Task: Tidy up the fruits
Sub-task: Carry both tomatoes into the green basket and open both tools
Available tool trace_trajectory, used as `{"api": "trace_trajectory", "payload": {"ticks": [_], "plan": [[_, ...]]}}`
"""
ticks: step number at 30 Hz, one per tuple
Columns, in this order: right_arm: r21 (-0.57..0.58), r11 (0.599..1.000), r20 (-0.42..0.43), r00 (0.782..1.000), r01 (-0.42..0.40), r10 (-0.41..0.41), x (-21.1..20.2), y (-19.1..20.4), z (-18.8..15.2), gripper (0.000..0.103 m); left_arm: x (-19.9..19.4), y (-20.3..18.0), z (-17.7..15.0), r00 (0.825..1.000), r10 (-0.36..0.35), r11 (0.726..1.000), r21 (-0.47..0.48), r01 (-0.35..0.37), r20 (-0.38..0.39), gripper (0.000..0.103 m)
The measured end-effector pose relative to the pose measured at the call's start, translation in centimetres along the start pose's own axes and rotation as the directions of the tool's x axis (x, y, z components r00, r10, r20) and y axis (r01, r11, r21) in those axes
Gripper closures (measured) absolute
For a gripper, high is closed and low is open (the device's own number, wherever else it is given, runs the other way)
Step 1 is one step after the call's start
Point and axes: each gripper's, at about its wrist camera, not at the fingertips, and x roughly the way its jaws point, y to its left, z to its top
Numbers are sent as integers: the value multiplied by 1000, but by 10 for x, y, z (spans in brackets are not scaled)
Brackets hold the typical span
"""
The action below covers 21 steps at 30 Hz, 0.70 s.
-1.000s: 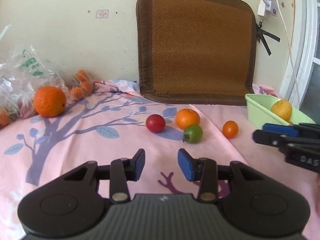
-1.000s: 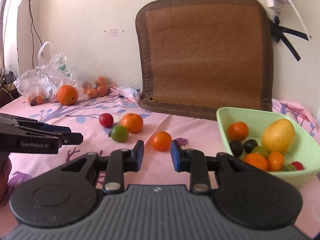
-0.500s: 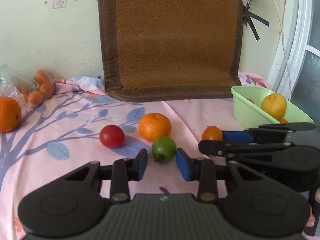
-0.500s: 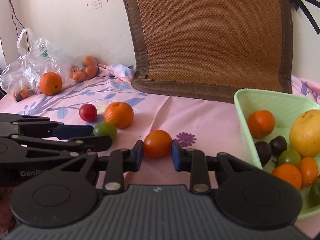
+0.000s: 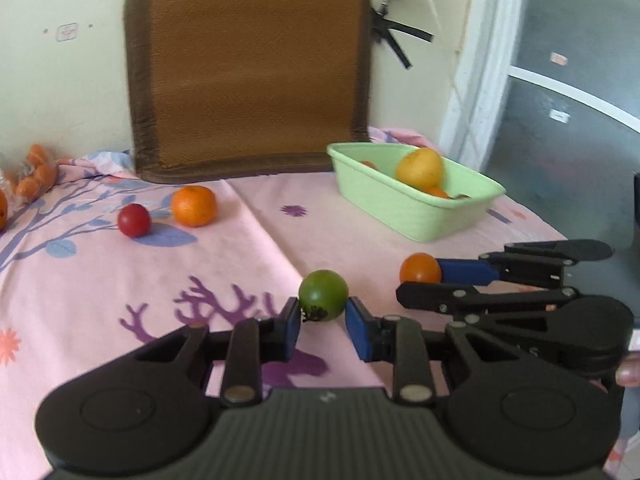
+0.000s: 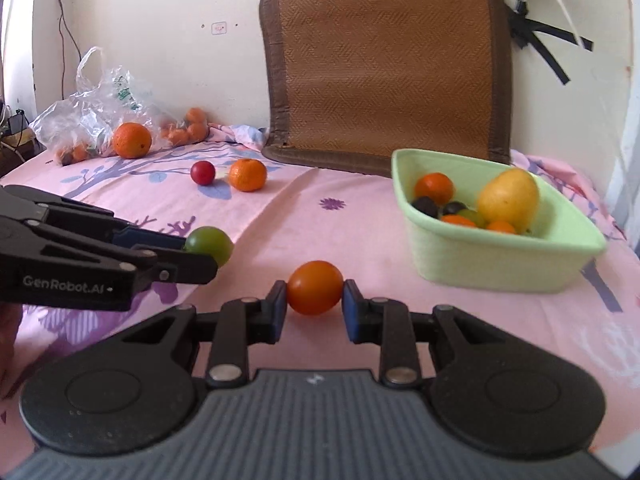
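Note:
My left gripper is shut on a green tomato and holds it above the pink cloth. It also shows in the right wrist view. My right gripper is shut on an orange tomato, also seen in the left wrist view. A green basket with a yellow mango and several small fruits stands to the right. A red tomato and a mandarin lie on the cloth to the left.
A brown woven mat leans on the back wall. A plastic bag with a large orange and small mandarins sits at the far left. A door frame is at the right.
Both grippers closed on their tomatoes, lifted them off the cloth and drew back toward the right. The red tomato and mandarin stayed put.

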Motion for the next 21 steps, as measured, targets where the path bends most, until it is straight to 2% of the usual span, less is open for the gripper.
{"api": "trace_trajectory", "payload": {"ticks": [4, 6, 11, 15, 21], "plan": [[74, 995, 31, 997, 63, -66, -23, -22, -16, 71, 4, -38, -7, 997, -74, 995, 60, 76, -38, 77], [92, 991, 58, 993, 94, -100, -34, -34, -17, 71, 7, -50, -1, 995, -89, 993, 80, 92, -39, 77], [121, 980, 153, 972, 160, -177, -43, -72, 2, 71, 18, -67, 41, 992, -125, 988, 96, 125, -11, 77], [140, 971, 187, 958, 195, -219, -29, -106, 22, 71, 44, -73, 81, 994, -110, 990, 92, 109, 0, 77], [181, 971, 145, 973, 153, -180, 8, -131, 27, 70, 104, -64, 113, 998, -54, 998, 17, 55, -38, 77]]}}
